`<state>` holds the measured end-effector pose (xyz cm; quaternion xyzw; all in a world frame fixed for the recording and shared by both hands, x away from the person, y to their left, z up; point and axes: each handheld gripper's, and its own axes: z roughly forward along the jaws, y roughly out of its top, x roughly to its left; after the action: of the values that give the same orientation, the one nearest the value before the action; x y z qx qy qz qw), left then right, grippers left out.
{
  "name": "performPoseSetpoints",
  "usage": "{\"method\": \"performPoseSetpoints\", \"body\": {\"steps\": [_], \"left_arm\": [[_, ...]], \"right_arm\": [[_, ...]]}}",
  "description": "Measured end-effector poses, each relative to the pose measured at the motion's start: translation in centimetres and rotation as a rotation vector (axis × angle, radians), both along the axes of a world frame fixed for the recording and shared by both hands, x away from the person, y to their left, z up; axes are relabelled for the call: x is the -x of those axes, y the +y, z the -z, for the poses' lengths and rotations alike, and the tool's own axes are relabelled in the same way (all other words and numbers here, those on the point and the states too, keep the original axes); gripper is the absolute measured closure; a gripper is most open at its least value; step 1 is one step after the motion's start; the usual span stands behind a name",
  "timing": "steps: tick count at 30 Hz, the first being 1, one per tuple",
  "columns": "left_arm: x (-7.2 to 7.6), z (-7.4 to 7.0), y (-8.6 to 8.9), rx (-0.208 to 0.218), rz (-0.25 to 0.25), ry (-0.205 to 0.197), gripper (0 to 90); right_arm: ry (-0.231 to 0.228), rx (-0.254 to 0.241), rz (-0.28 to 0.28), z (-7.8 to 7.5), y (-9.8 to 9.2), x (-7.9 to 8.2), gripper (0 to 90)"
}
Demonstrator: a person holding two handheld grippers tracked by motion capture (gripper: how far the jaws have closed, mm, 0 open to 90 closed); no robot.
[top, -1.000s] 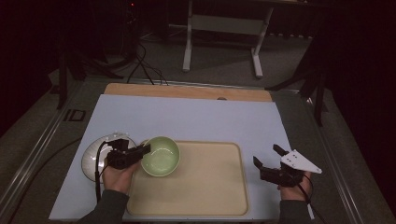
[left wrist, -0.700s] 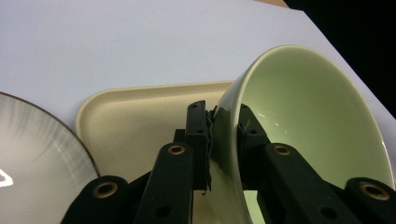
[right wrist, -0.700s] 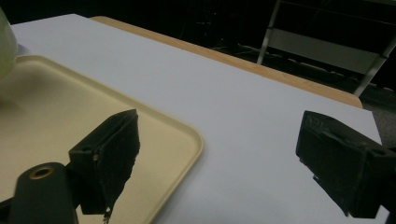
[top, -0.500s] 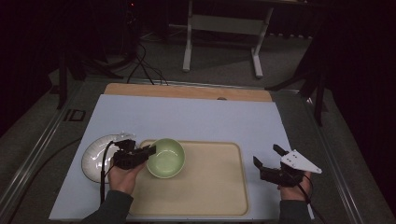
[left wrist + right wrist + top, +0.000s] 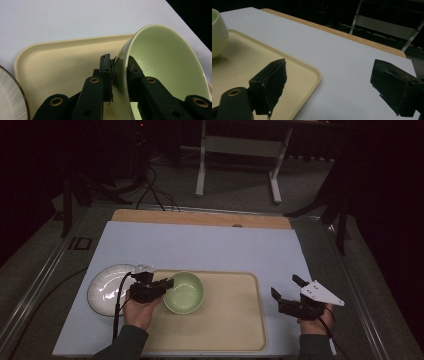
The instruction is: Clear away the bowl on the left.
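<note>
Gripping the rim of a pale green bowl (image 5: 184, 292), the left gripper (image 5: 165, 284) has one jaw inside the bowl and the other against its outer wall, as the left gripper view shows with the bowl (image 5: 162, 67) pinched between the black pads. The bowl is over the left part of a cream tray (image 5: 235, 320) that lies on the light sheet covering the desk (image 5: 200, 245). In the left gripper view the bowl looks tilted, its mouth turned to the side. Just left of the tray sits a white ribbed plate (image 5: 102, 290) with a dark rim. The right gripper (image 5: 286, 289) is held beside the right edge of the tray, well apart from the bowl, its jaws spread wide with nothing between them; the right gripper view shows the tray corner (image 5: 307, 75) below them.
</note>
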<state>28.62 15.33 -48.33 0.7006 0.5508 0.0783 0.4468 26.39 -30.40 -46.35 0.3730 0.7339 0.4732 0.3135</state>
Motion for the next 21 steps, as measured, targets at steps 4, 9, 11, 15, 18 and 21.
{"method": "performPoseSetpoints", "body": {"steps": [4, 9, 11, 15, 18, 21], "left_arm": [[0.0, 0.1, -0.1, 0.0, 0.003, 0.002, 80.1], [0.0, 0.3, -0.7, -0.001, 0.011, 0.004, 80.2], [0.0, 0.3, -0.8, 0.001, 0.014, 0.006, 80.1], [-0.1, 0.5, -1.1, -0.003, 0.018, 0.01, 80.1], [-0.1, 0.6, -1.3, -0.008, 0.025, 0.014, 80.1], [-0.1, 0.7, -1.6, -0.011, 0.028, 0.014, 80.1]], "right_arm": [[0.0, 0.0, 0.001, 0.0, 0.0, 0.0, 12.9], [0.0, -0.001, 0.0, 0.0, 0.0, 0.0, 12.9], [0.0, -0.001, 0.0, 0.0, 0.0, 0.0, 12.9], [0.001, 0.0, 0.0, 0.0, 0.0, 0.0, 12.9], [0.0, 0.0, 0.0, 0.0, 0.0, 0.0, 12.9], [0.0, 0.0, 0.0, 0.0, 0.0, 0.0, 12.9]]}}
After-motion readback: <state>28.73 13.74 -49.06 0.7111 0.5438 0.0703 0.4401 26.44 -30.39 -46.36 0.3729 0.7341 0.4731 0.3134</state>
